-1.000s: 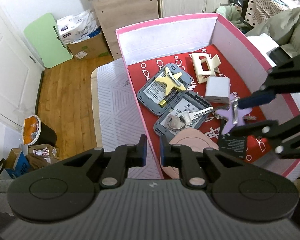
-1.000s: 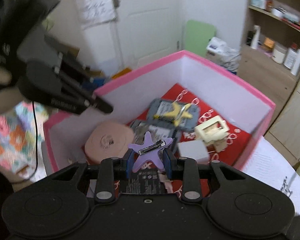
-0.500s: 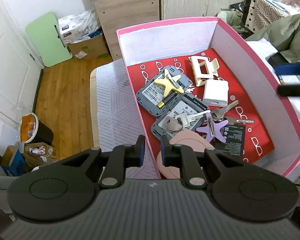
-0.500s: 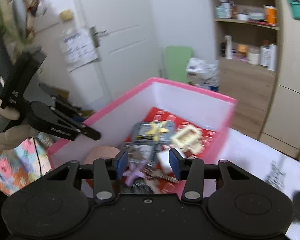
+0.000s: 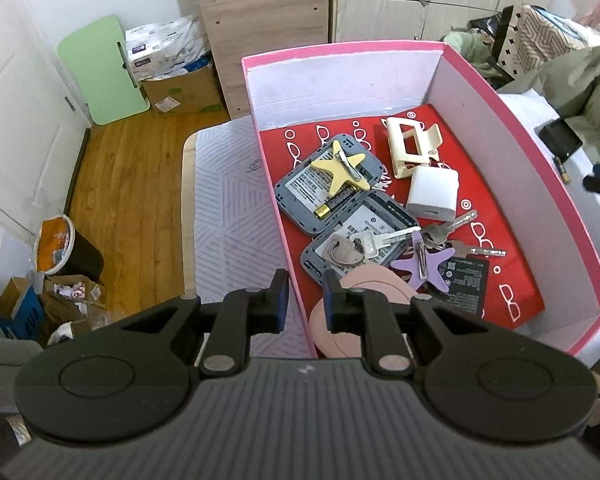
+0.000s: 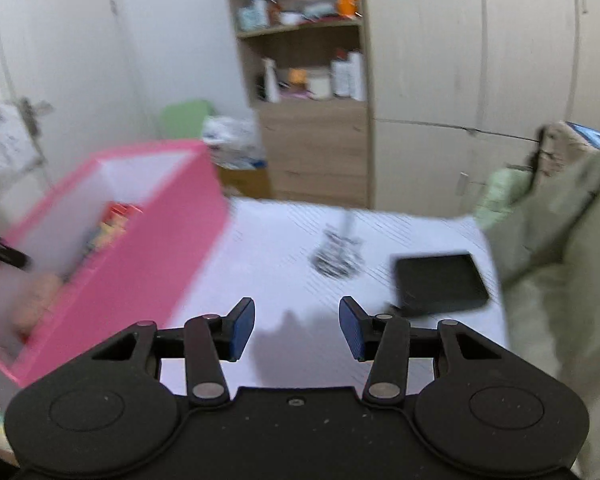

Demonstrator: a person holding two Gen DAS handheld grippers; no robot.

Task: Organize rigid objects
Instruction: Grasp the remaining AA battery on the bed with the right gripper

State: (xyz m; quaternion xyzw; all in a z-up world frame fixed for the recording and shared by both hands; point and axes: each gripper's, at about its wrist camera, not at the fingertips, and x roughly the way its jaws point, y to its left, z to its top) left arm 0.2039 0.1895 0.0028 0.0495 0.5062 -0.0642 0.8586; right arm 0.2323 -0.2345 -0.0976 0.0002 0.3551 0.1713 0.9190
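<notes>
Nearest the right wrist camera, the right gripper stands with its jaws apart and nothing between them, over bare white bed cover. The view is blurred. Just beyond and to the right lies a flat black case, one corner close to the right-side finger; further on sits a small striped metallic item, too smeared to identify. The pink box stands to the left of this gripper.

In the left wrist view, the left gripper holds its jaws narrow, straddling the near wall of the pink box; whether the pads actually pinch that wall cannot be told. Inside the box, nearest first: a pink round item, a purple star clip, a bunch of keys, two grey cases, a yellow star clip, a white charger and a cream claw clip.

Assessment: the step in hand appears to be fetching the next loose object from the bed. Recommended: let the view settle, square the jaws across the black case's shorter span, descend level, close firmly on its edges, and keep the left gripper steadying the box.
</notes>
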